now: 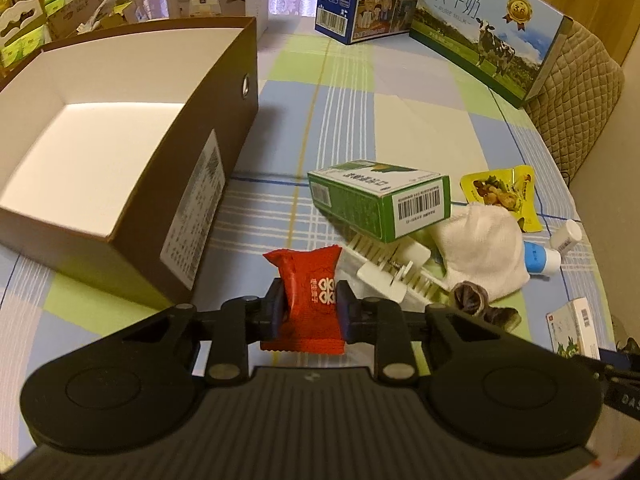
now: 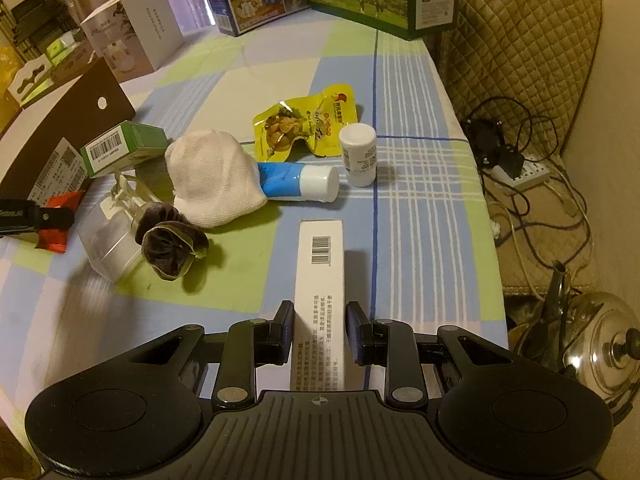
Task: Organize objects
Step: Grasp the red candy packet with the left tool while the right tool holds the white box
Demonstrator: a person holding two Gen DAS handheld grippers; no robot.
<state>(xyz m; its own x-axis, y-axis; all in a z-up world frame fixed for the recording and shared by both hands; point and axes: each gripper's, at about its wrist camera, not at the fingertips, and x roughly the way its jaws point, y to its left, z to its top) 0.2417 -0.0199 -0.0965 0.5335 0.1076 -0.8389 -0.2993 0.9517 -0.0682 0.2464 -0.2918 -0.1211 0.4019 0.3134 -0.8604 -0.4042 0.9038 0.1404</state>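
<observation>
One crinkled red snack packet (image 1: 308, 300), white printed characters, pinched between fingers (image 1: 276, 312)

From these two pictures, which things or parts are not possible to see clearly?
- Left wrist view: the near part of the brown box floor is hidden behind its own wall.
- Left wrist view: the small white box is cut off by the right gripper.
- Right wrist view: the clear plastic case is blurred; its contents are unclear.
- Right wrist view: the red packet is partly hidden by the left gripper.
- Both views: small print is unreadable.
</observation>
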